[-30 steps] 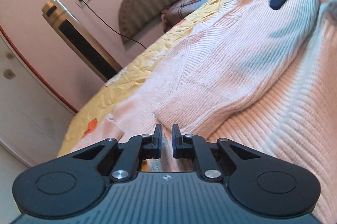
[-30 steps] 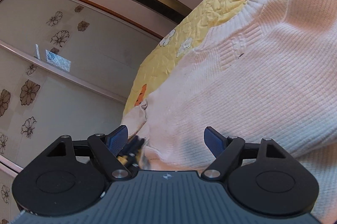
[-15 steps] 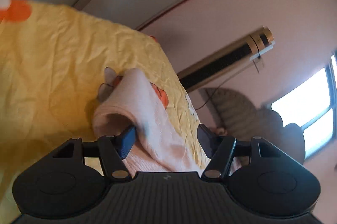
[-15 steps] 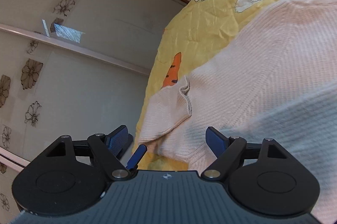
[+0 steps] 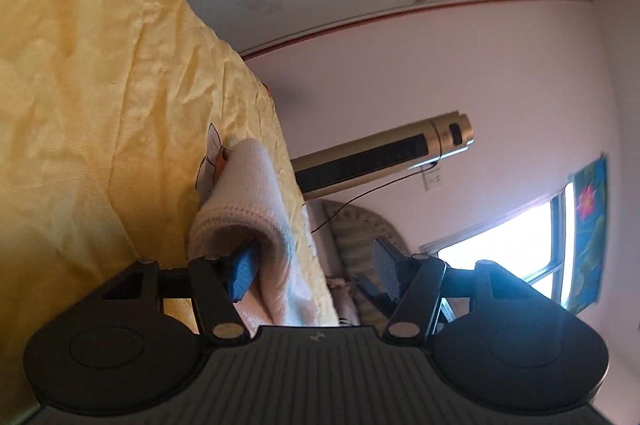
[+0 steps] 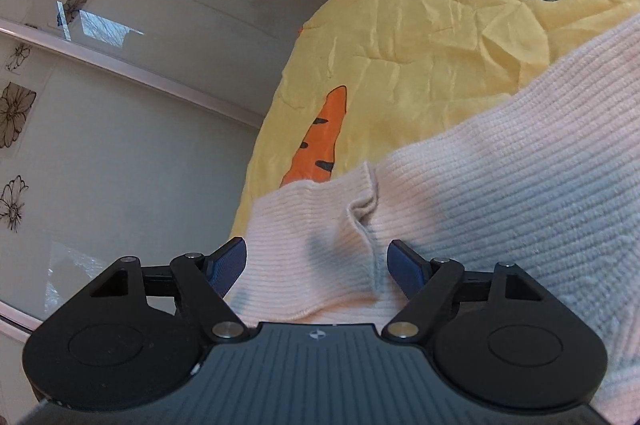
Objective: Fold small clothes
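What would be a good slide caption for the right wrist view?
Open right gripper, jaws just narrowing, straddles the cuff of a pale pink knit sweater on a yellow carrot-print bedspread.

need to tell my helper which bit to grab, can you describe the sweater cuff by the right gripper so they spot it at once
Start at the yellow bedspread and find its orange carrot print. Just below the carrot's wide end lies the pale pink ribbed sweater cuff, in front of the right gripper. Unlike the broad sweater body beside it, it is a narrow band with a puckered open end.
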Demonstrator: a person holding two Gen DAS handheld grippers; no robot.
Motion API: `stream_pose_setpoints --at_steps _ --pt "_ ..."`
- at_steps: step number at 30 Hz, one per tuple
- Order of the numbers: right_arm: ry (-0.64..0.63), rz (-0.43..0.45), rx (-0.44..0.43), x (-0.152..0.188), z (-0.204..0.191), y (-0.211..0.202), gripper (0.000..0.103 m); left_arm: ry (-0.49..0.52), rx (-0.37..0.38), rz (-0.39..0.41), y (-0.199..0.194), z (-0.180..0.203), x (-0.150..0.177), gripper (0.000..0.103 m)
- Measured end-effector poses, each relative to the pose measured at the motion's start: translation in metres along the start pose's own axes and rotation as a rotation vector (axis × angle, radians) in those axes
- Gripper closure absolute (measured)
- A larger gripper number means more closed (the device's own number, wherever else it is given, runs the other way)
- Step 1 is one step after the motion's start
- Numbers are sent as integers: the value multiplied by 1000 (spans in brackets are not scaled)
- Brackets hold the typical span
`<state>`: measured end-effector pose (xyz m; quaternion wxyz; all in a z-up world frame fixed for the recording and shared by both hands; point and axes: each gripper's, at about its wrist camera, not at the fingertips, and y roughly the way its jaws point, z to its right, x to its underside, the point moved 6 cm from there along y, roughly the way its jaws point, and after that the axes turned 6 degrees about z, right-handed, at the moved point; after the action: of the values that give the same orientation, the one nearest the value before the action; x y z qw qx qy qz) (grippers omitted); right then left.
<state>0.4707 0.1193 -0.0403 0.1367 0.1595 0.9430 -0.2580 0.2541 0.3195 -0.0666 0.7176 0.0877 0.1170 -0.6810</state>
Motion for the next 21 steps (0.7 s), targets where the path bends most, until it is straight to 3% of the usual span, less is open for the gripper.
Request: stream_pose_setpoints --at_steps 3,5,6,8,12,14,16,21 --pt "-3 -3 25 -1 -1 19 35 -16 10 1 -1 -1 -1 42" --pt "-35 14 43 4 -2 24 69 -13 9 0 0 -2 -1 42" --pt "-43 -13 57 9 1 27 93 -8 1 -2 -1 -3 0 42" --pt "-71 17 71 12 2 23 94 -9 -47 -11 2 2 0 42" --pt "-45 113 6 6 -7 -8 93 -95 -173 -11 12 4 -4 39" --pt "-31 130 -36 2 -16 -27 94 -105 -207 -20 17 9 -2 29" --pt "-19 132 -78 -1 -23 -46 93 -106 -242 -46 22 16 6 22" --pt "-15 195 -118 -6 -25 -108 93 -113 -308 -103 31 28 39 22"
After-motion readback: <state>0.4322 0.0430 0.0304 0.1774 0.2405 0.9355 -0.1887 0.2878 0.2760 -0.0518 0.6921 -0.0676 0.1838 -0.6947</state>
